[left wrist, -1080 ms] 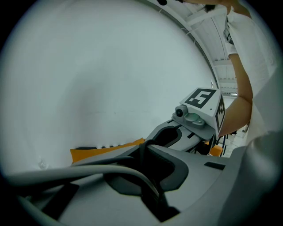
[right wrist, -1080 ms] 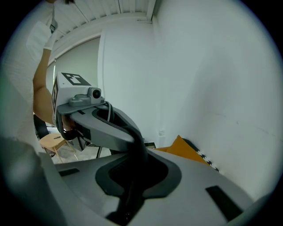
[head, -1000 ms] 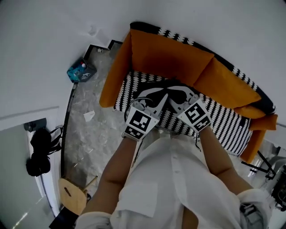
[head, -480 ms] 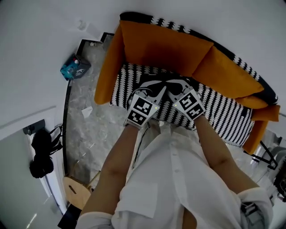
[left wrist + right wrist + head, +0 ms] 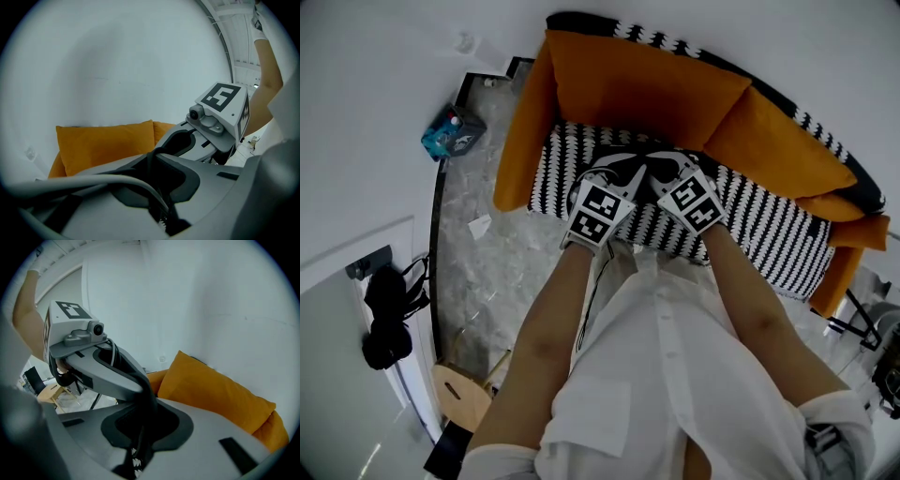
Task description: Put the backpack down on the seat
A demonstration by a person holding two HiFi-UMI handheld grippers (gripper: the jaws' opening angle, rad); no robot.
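The black backpack (image 5: 617, 159) lies low over the black-and-white striped sofa seat (image 5: 759, 239), half hidden under both grippers; I cannot tell whether it rests on the seat. My left gripper (image 5: 630, 180) is shut on a black strap (image 5: 151, 174) of it. My right gripper (image 5: 662, 174) is shut on another black strap (image 5: 142, 427). The two grippers stand close together, tips almost meeting. In the left gripper view the right gripper (image 5: 185, 140) sits just beyond my left gripper (image 5: 155, 164). The right gripper view has the left gripper (image 5: 133, 380) just past my right gripper (image 5: 145, 414).
Orange back cushions (image 5: 647, 84) line the sofa, with an orange armrest (image 5: 520, 141) at its left end. On the marble floor lie a blue packet (image 5: 450, 131) and a white paper scrap (image 5: 478, 225). A wooden stool (image 5: 459, 394) stands near my left leg.
Both grippers and the backpack have moved forward, further over the striped seat toward the back cushions. Both grips on the straps are unchanged.
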